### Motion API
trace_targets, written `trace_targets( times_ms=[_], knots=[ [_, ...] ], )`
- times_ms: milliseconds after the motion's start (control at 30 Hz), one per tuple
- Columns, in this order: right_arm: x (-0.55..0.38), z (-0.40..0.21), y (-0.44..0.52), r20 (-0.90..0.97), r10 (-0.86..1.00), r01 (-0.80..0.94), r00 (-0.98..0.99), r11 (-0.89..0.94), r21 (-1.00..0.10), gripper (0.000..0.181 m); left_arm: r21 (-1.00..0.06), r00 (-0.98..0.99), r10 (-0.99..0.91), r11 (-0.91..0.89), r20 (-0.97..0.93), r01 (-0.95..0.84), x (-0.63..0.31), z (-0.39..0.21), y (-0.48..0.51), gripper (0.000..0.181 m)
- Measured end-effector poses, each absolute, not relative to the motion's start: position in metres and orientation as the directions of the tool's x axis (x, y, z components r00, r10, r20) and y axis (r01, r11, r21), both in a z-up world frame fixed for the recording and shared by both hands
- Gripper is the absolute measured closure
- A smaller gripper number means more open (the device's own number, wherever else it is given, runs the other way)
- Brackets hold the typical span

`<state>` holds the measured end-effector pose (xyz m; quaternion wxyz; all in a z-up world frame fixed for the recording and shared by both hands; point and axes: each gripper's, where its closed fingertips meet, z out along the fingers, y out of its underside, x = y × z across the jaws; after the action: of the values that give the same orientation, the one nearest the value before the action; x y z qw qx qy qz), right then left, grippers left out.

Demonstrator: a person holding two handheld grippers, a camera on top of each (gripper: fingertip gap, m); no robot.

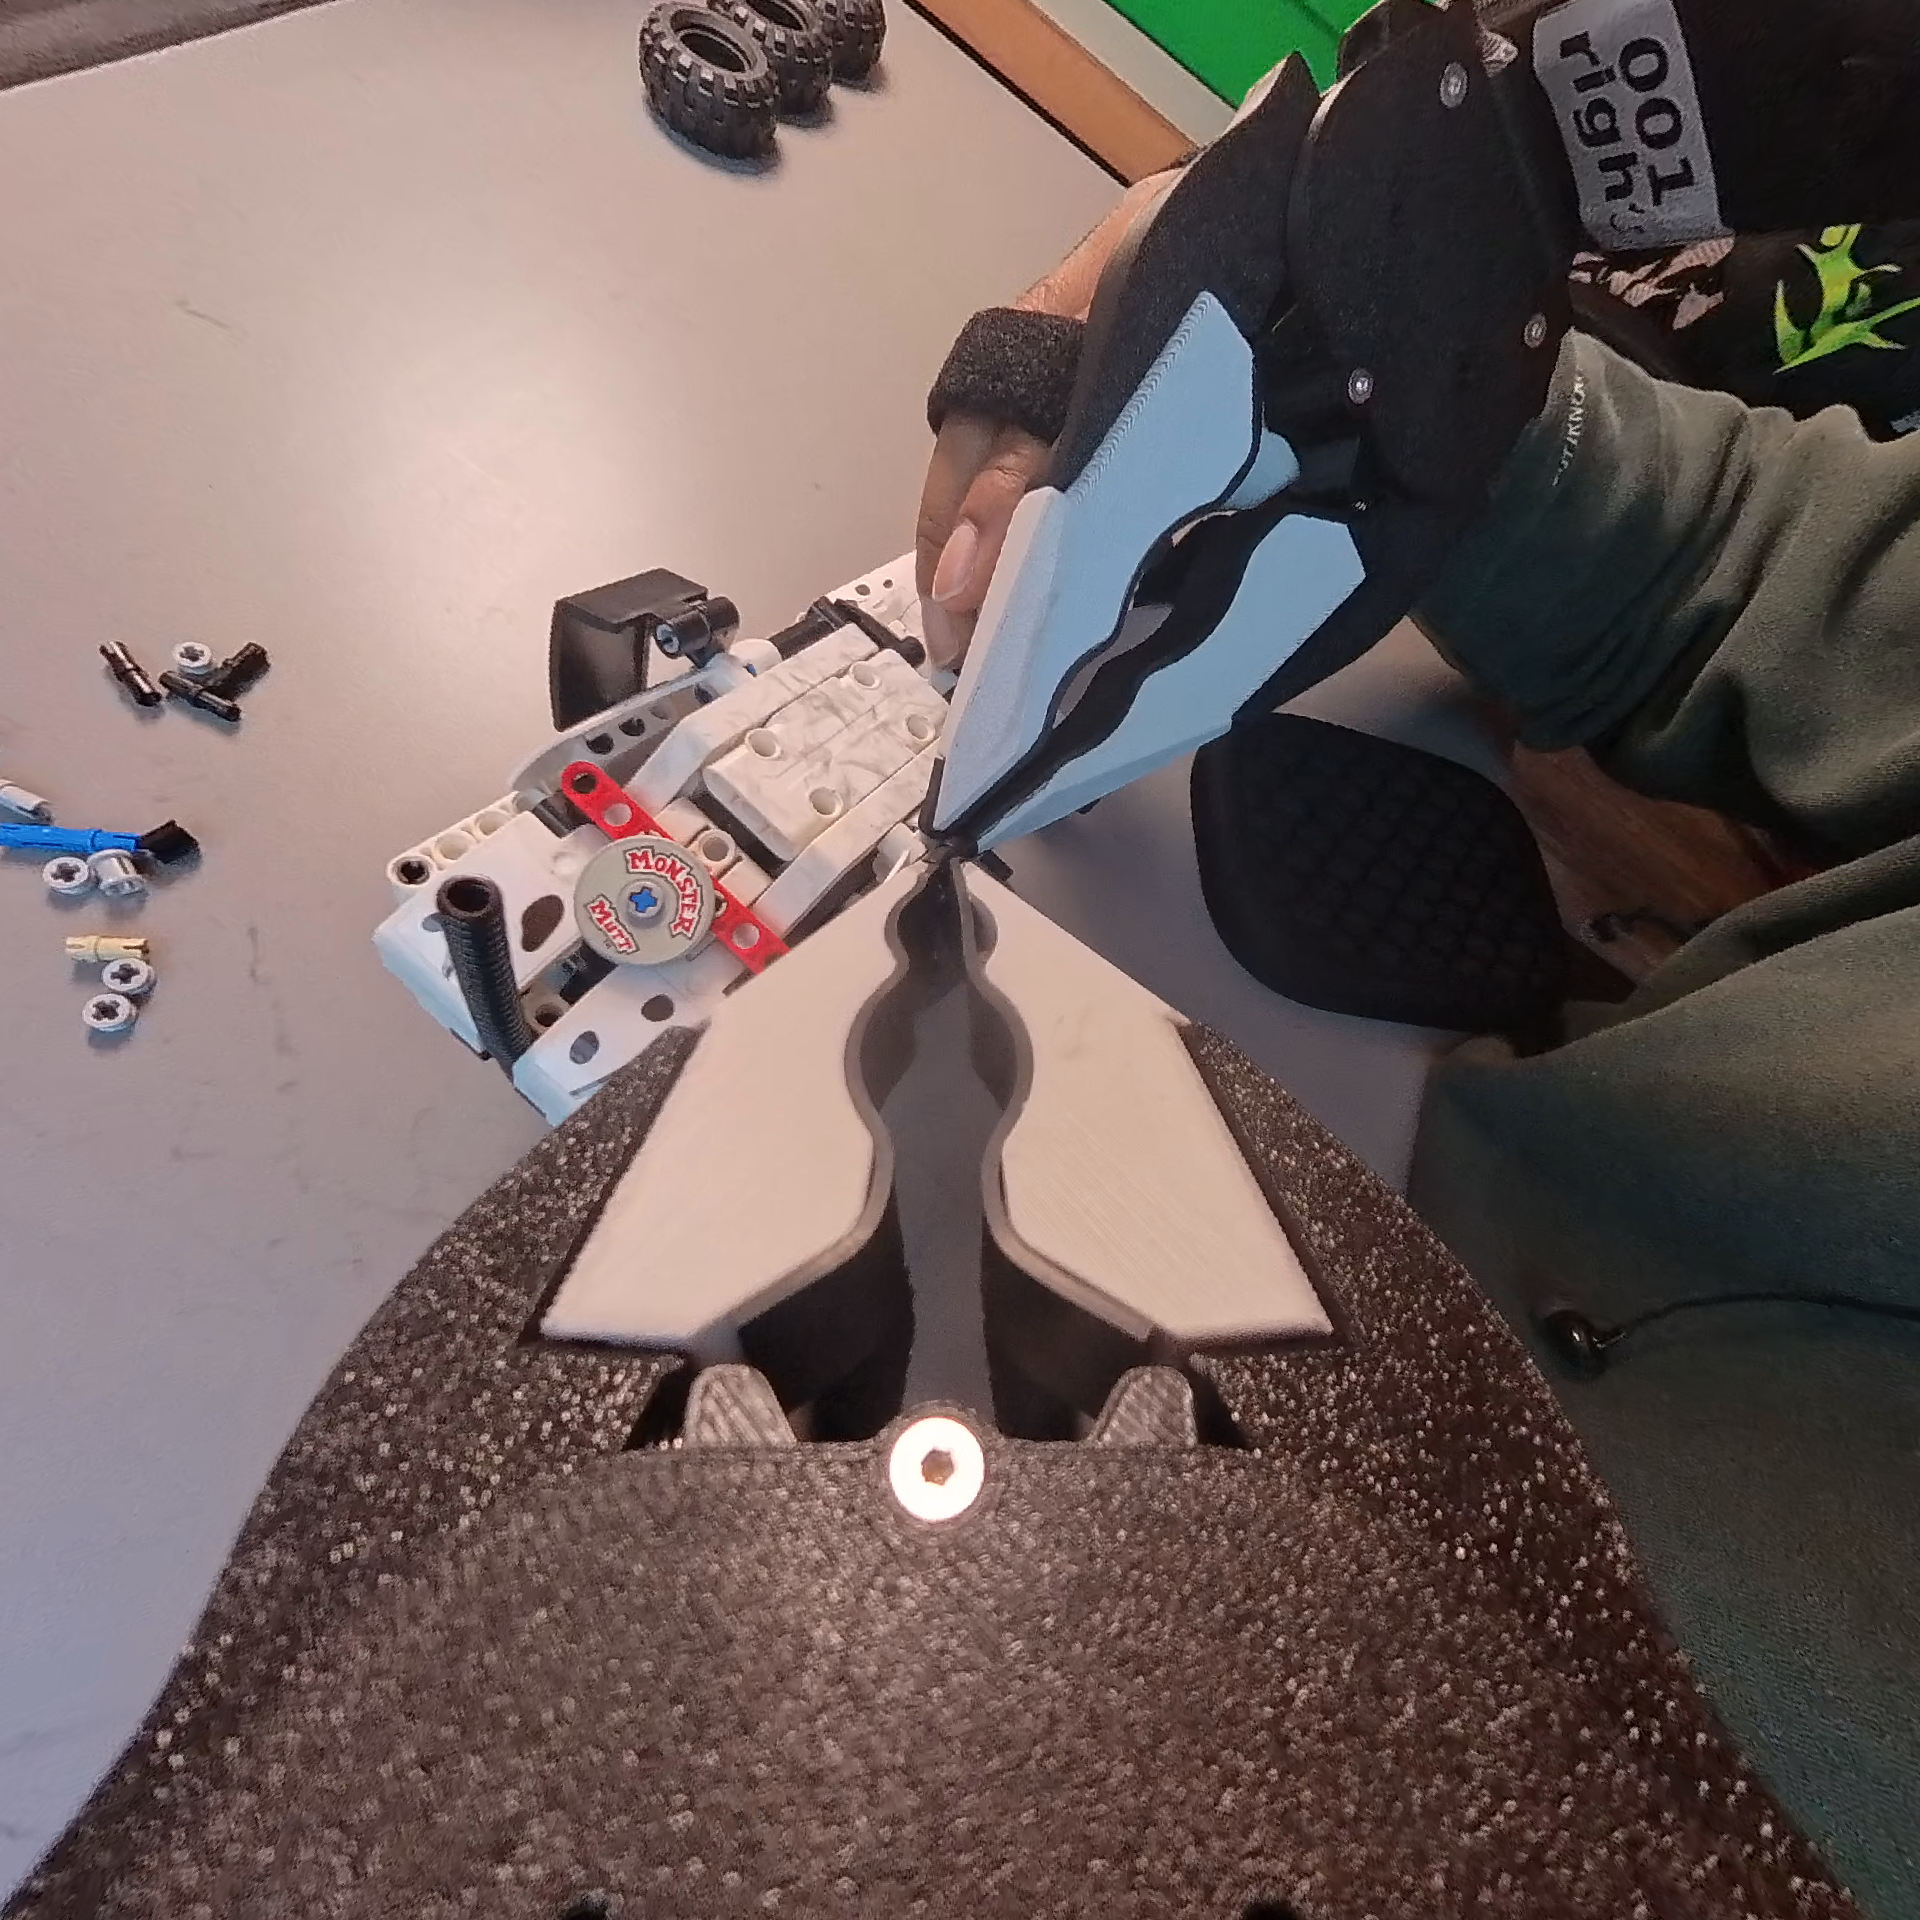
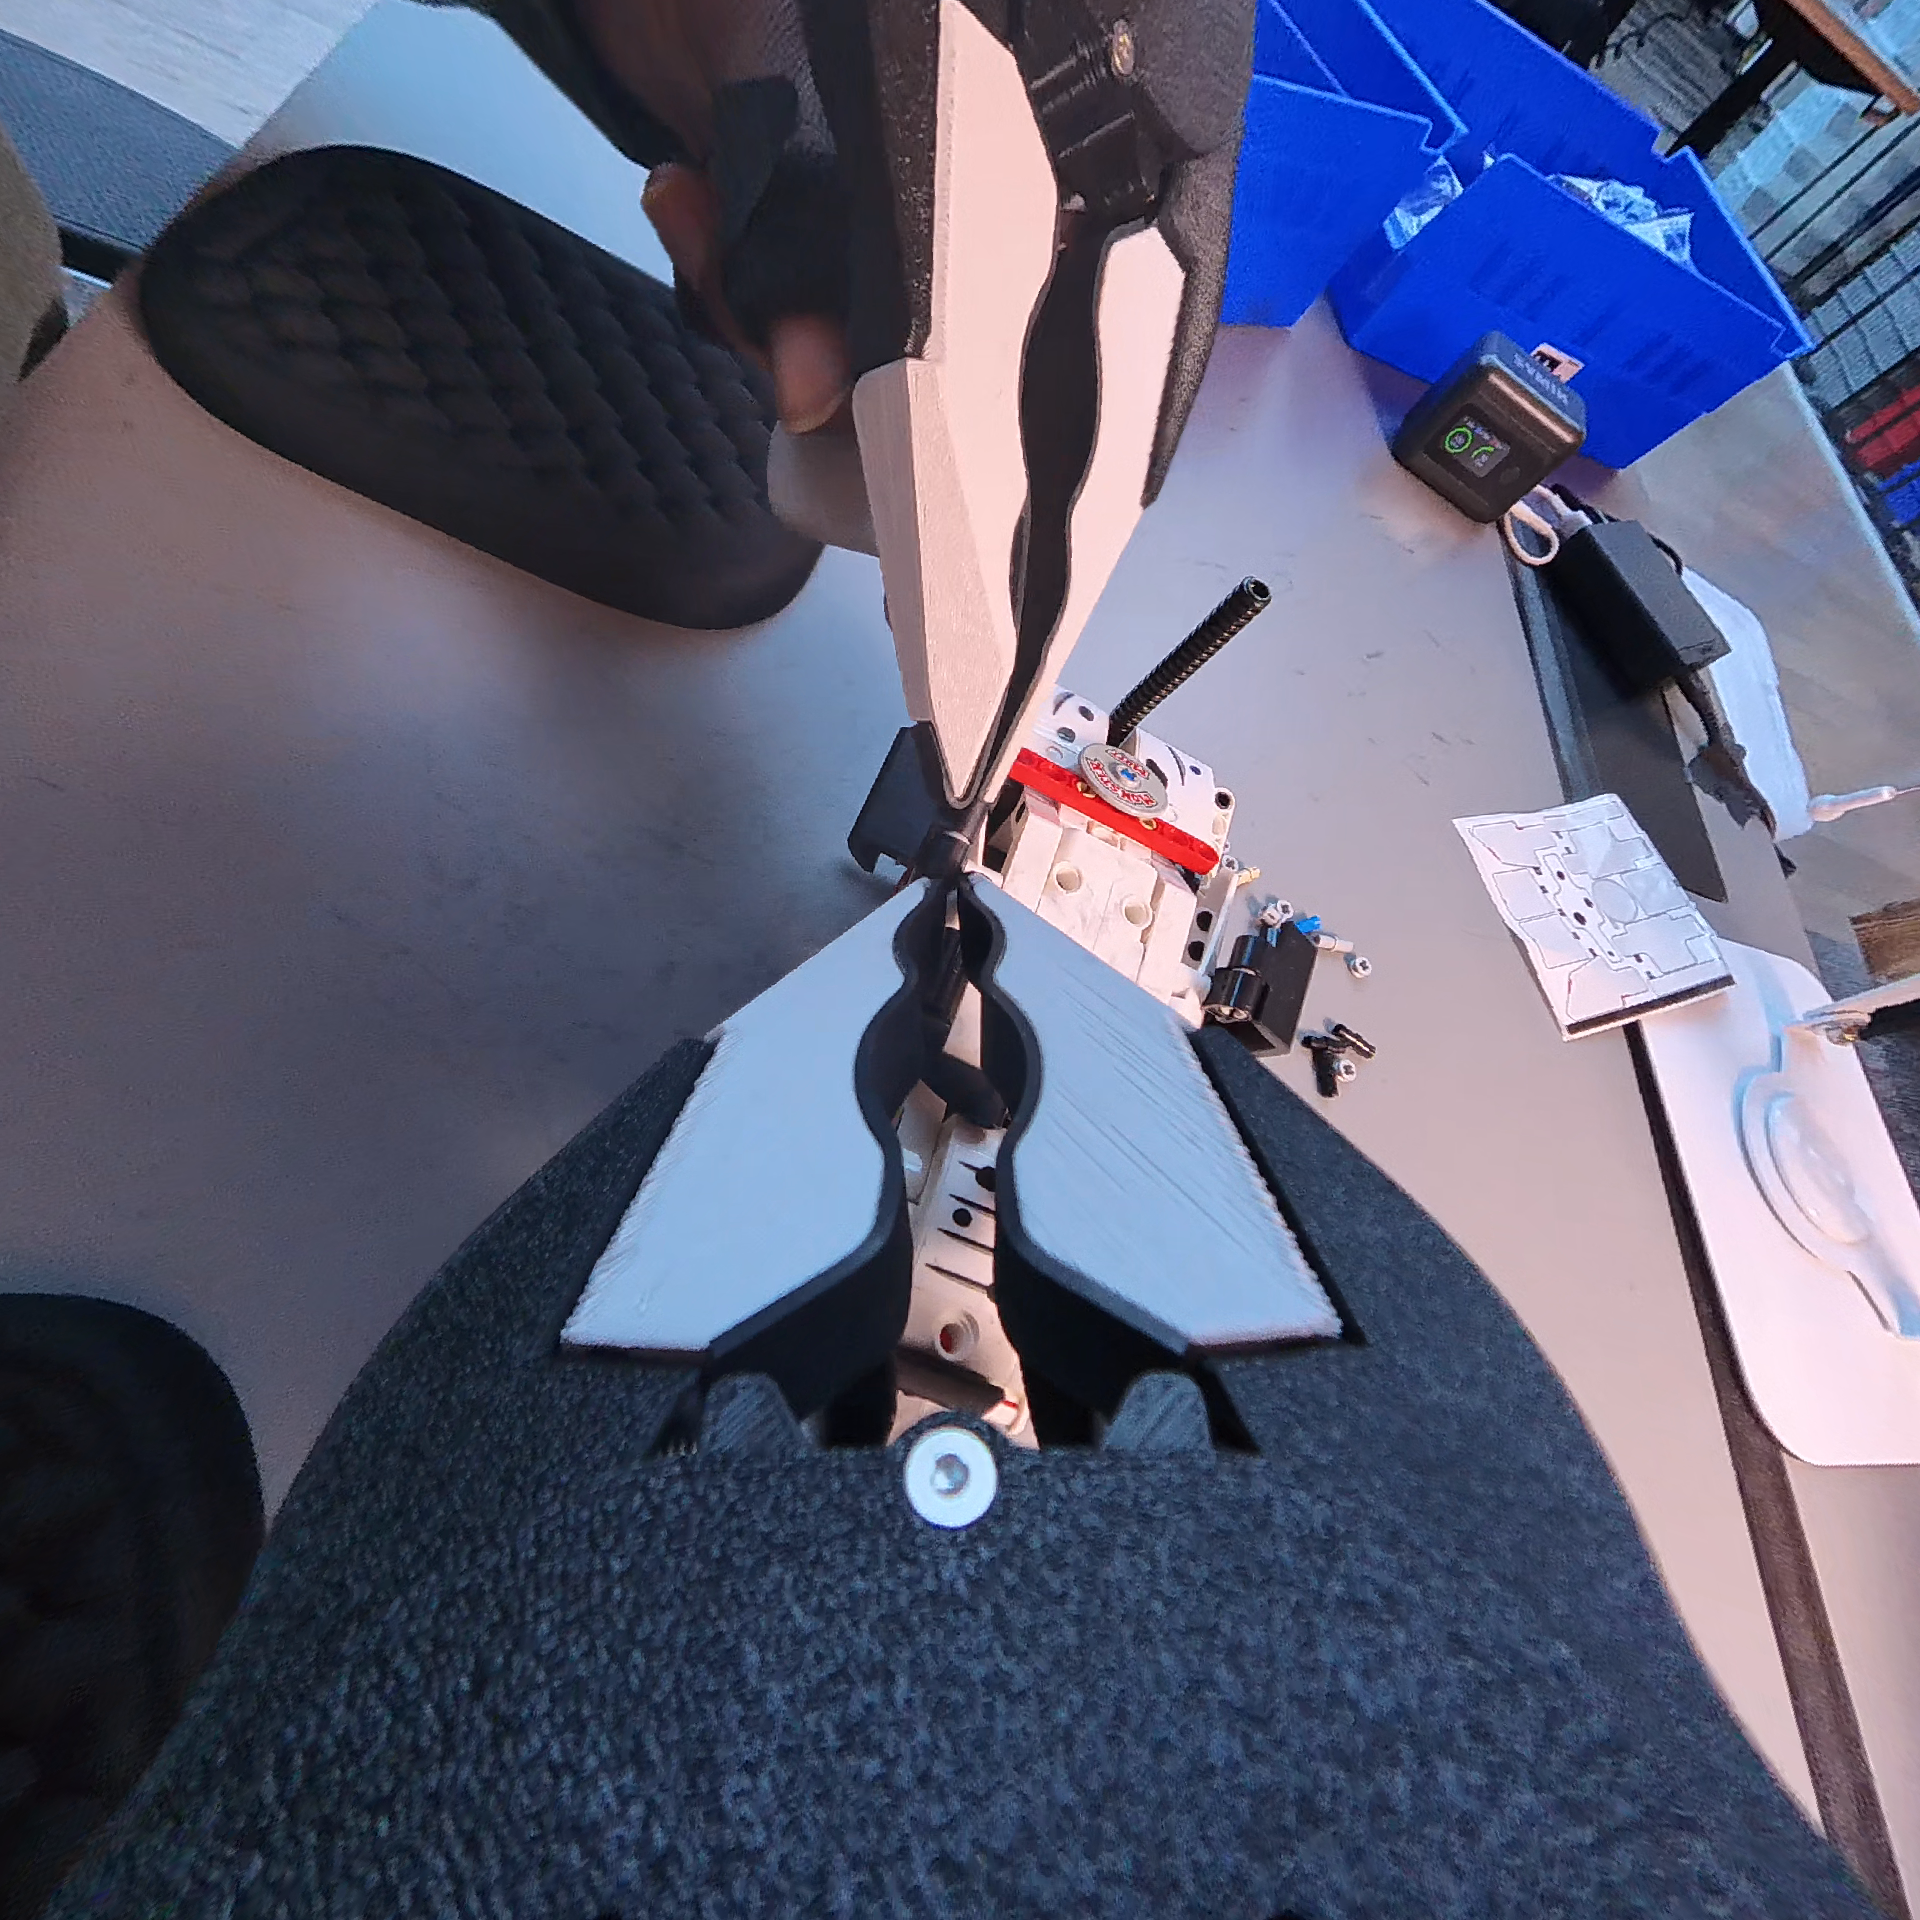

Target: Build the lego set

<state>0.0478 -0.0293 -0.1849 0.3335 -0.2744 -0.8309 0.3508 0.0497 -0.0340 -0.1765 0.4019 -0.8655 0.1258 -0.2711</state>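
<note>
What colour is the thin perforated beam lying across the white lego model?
Red; the thin perforated beam shows best in the left wrist view.

Each camera sits just behind its own fingers and looks forward and down along them at the grey table (image 1: pixel 312 416). The left wrist view faces the white lego model (image 1: pixel 665 831) from close range, with the right hand-held gripper (image 1: pixel 951 847) entering from its upper right. The right wrist view faces the opposite way, toward blue bins (image 2: pixel 1538 239). Both share the model (image 2: pixel 1112 894), the meeting fingertips and the loose small parts (image 1: pixel 114 894).
</note>
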Motion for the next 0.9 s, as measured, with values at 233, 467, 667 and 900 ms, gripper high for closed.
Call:
trace_targets(
  times_ms=[233,467,667,900],
  knots=[
    [0.049,-0.185,-0.029,0.372,0.696,0.24,-0.614,0.614,-0.752,0.181,-0.809,0.87,-0.412,-0.587,0.271,-0.026,0.05,-0.177,-0.033,0.181],
    [0.048,-0.178,-0.023,0.397,0.735,0.259,-0.55,0.602,-0.756,0.178,-0.876,0.855,-0.477,-0.478,0.201,-0.061,0.049,-0.157,-0.03,0.166],
    [0.071,-0.151,-0.005,0.35,0.854,0.243,-0.385,0.46,-0.854,0.165,-0.909,0.839,-0.493,-0.417,0.229,0.003,0.018,-0.151,-0.052,0.143],
    [0.093,-0.193,0.011,0.26,0.937,0.417,-0.234,0.338,-0.844,0.106,-0.922,0.913,-0.384,-0.385,0.137,-0.024,-0.031,-0.189,-0.055,0.133]
  ],
)
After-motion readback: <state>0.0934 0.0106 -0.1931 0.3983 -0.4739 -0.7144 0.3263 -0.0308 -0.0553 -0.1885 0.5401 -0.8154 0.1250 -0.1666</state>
